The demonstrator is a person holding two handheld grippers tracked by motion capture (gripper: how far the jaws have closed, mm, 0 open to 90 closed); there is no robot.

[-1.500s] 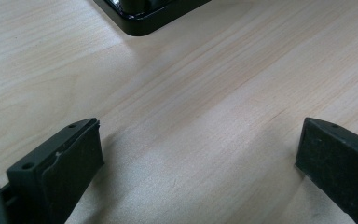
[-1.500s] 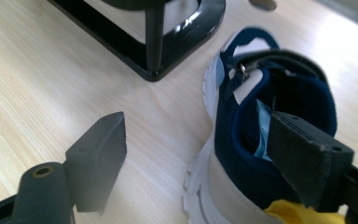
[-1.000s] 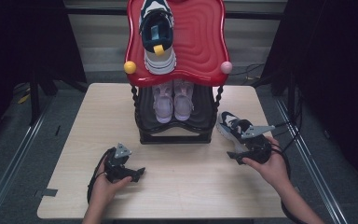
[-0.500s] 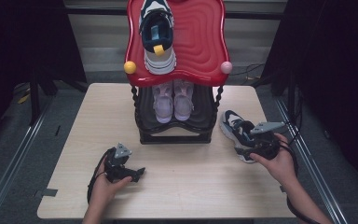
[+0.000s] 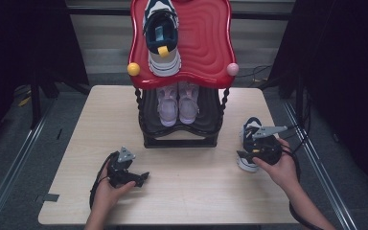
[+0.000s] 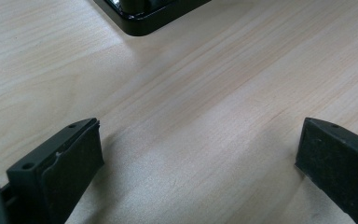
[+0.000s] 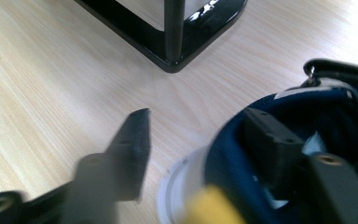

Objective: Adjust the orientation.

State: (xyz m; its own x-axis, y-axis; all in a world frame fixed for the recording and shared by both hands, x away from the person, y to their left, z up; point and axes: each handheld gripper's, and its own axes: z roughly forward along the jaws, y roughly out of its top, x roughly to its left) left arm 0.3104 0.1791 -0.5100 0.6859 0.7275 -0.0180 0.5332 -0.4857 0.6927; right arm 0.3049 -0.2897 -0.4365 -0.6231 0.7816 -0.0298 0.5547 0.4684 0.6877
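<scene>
Right gripper view: the right gripper [image 7: 193, 144] has just been closing, jaws straddling the navy sneaker's [image 7: 279, 140] soft, light heel collar beside the shoe rack [image 7: 168, 42], a sound hold.

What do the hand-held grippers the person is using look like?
Both are black. The left hand-held gripper has two chunky black jaws with small screw holes, a grey three-cornered plate on top and a black cable looping back beside the hand. The right hand-held gripper has the same grey plate and a black cable trailing past the wrist. No sleeves show on the forearms.

Pale matt wooden table [image 5: 191, 191]; glossy red rack [image 5: 206, 43].
</scene>
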